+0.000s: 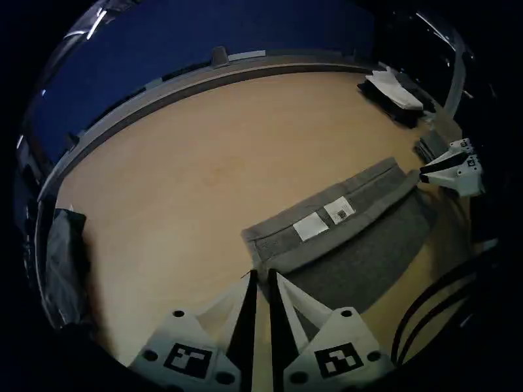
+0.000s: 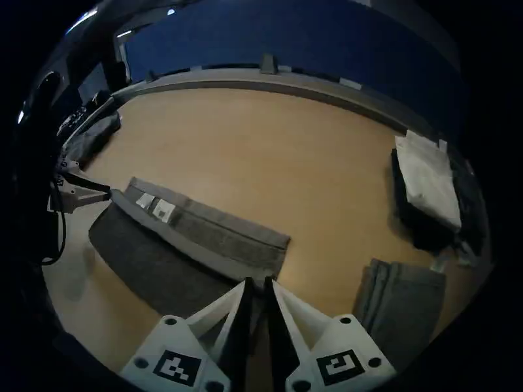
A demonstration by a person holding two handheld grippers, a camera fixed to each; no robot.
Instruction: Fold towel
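Observation:
A grey towel [image 1: 340, 242] lies on the wooden table [image 1: 196, 163], its near edge folded over so that two white tags [image 1: 323, 219] face up. My left gripper [image 1: 261, 277] is shut on one corner of that edge. Farther off, the right gripper [image 1: 425, 173] pinches the other corner. In the right gripper view the same towel [image 2: 196, 242] stretches leftwards from my right gripper [image 2: 257, 284], which is shut on its corner. At the far end of the towel the left gripper [image 2: 108, 191] holds its corner.
A white folded cloth on a dark pile [image 2: 428, 186] [image 1: 392, 91] sits towards the table's far side. A folded grey towel [image 2: 399, 300] [image 1: 431, 144] lies beside the right gripper. Dark cloth [image 1: 62, 261] [image 2: 91, 137] rests near the left edge. A blue partition [image 1: 196, 39] backs the table.

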